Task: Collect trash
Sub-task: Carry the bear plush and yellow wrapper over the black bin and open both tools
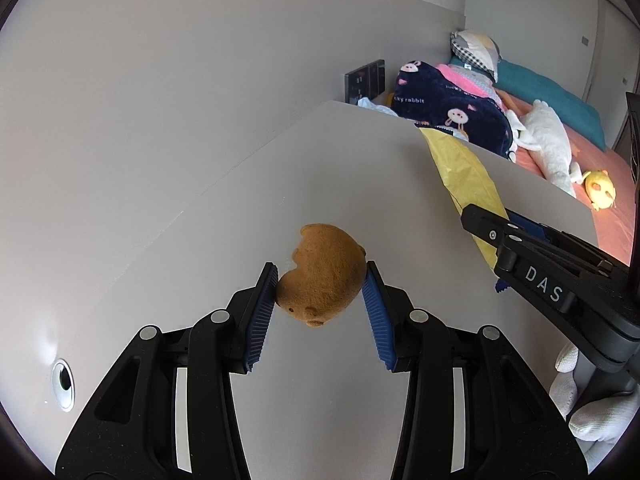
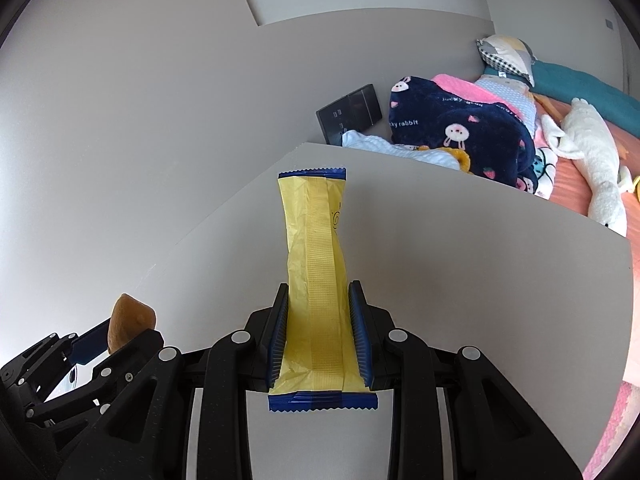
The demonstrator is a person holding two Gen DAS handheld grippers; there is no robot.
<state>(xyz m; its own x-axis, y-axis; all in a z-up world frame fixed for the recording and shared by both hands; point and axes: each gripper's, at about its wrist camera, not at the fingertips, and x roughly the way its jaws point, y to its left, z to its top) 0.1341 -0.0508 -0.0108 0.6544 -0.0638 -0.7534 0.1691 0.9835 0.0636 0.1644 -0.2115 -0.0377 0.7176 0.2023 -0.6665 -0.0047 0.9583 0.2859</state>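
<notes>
We log both pieces lifted off the bench (image 1: 360,152) at frame centre — left gripper (image 1: 321,286) pinching the soft brown sponge scrap (image 1: 322,270), right gripper (image 2: 319,300) clamping the light, crinkly yellow wrapper (image 2: 316,264) mid-length — likely slippery.

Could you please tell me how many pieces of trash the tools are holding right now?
2: a brown bitten pastry in the left tool, and a yellow wrapper in the right tool. More may lie out of view.

A pale grey desk (image 1: 360,168) with a round cable hole (image 1: 63,384) set in its surface
</notes>
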